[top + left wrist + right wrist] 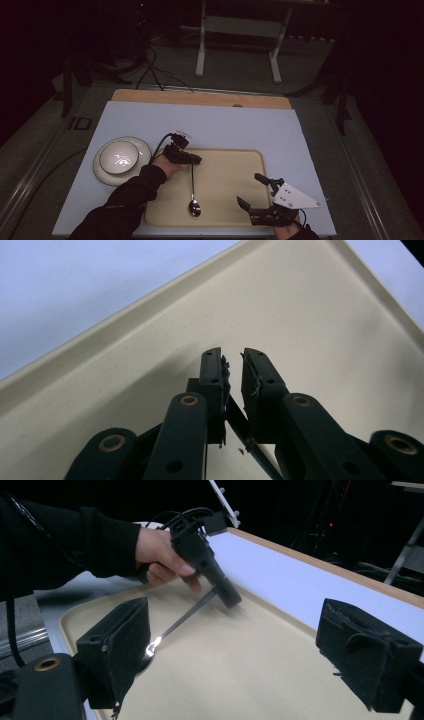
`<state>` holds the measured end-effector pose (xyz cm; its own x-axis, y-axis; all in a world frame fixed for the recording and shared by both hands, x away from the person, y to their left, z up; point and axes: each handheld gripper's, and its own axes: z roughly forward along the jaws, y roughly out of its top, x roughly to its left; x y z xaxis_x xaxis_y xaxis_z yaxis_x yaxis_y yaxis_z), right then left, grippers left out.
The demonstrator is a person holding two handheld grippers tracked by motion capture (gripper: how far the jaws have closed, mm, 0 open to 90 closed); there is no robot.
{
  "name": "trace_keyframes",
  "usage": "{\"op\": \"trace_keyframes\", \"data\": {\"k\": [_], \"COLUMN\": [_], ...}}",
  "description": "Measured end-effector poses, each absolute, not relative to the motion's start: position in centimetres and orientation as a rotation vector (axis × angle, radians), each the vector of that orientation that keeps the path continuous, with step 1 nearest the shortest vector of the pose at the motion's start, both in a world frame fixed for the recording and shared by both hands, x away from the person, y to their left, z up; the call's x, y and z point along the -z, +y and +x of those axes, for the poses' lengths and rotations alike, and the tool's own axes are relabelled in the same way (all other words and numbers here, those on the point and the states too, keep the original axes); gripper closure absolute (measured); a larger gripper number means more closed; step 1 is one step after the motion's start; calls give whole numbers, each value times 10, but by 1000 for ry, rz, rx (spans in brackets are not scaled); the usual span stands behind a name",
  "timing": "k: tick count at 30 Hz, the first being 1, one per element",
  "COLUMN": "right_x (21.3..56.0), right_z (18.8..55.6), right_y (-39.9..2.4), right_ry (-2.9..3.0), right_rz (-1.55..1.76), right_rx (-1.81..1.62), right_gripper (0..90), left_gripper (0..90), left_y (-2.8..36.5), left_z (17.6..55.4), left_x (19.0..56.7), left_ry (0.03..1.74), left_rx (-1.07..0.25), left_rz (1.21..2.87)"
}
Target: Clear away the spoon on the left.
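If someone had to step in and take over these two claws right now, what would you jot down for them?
Left claw: closed on the handle end of the spoon; the bowl end rests on the beige tray and the handle slopes up into the claw.
Right claw: open, holding nothing, at the tray's near right corner.
A bowl upside down on a plate sits left of the tray, untouched.
Done: the spoon is on the tray.
Left: probably let go of the spoon and draw the left claw away.
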<state>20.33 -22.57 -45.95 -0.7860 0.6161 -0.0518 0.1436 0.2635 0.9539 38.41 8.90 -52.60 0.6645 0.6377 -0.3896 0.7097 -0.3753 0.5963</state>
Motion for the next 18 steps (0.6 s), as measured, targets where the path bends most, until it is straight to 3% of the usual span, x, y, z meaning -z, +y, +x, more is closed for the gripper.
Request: {"op": "trace_keyframes", "data": {"k": [18], "right_x": [459], "right_z": [203], "right_y": [-225], "right_ry": [2127], "right_rz": [681], "right_rx": [-1540], "right_gripper": [143], "left_gripper": [718], "left_y": [82], "left_z": [385], "left_x": [528], "left_ry": [1107], "left_rx": [-33], "left_rz": [2119]}}
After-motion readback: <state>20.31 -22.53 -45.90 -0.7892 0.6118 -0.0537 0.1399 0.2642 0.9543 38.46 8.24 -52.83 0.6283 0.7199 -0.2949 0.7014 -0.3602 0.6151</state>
